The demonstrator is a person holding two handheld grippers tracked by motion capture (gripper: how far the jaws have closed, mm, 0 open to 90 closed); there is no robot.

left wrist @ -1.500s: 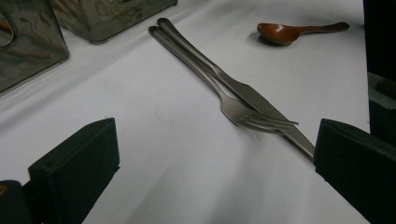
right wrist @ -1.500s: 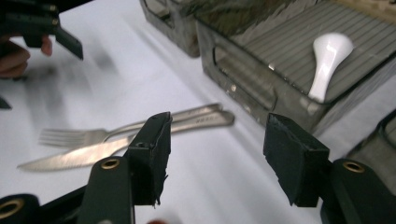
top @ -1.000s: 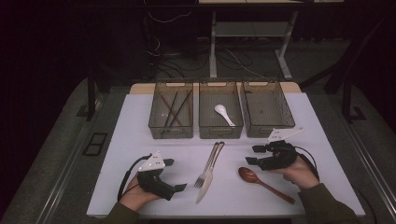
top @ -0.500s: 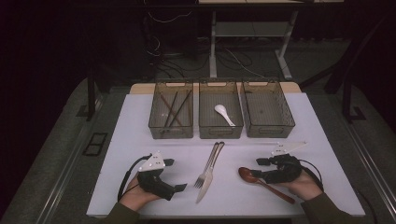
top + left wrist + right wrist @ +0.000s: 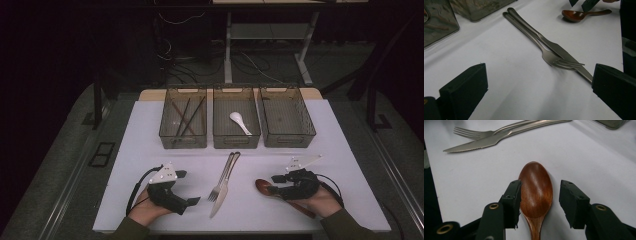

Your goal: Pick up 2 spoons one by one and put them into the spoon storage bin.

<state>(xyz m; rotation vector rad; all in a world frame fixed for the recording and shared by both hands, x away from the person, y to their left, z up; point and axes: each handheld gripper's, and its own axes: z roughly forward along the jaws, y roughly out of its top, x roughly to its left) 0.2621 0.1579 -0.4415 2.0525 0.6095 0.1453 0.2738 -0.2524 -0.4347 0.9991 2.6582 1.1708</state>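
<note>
Spoon (image 5: 265, 187) right of fork (image 5: 222, 179), knife (image 5: 223, 193).

The spoon (image 5: 536, 192) is wooden, dark reddish-brown, with a glossy oval bowl and a slim handle. It lies flat on the white table (image 5: 150, 145), bowl facing up, at the near right (image 5: 272, 189). The bowl points left toward the fork (image 5: 222, 178) and knife (image 5: 223, 190), well apart from them; the handle runs back toward the near right edge. In the left gripper view it lies beyond the fork and knife (image 5: 579, 15). The bowl sits between two black jaws, the left one at its edge, the right one apart from it.
</note>
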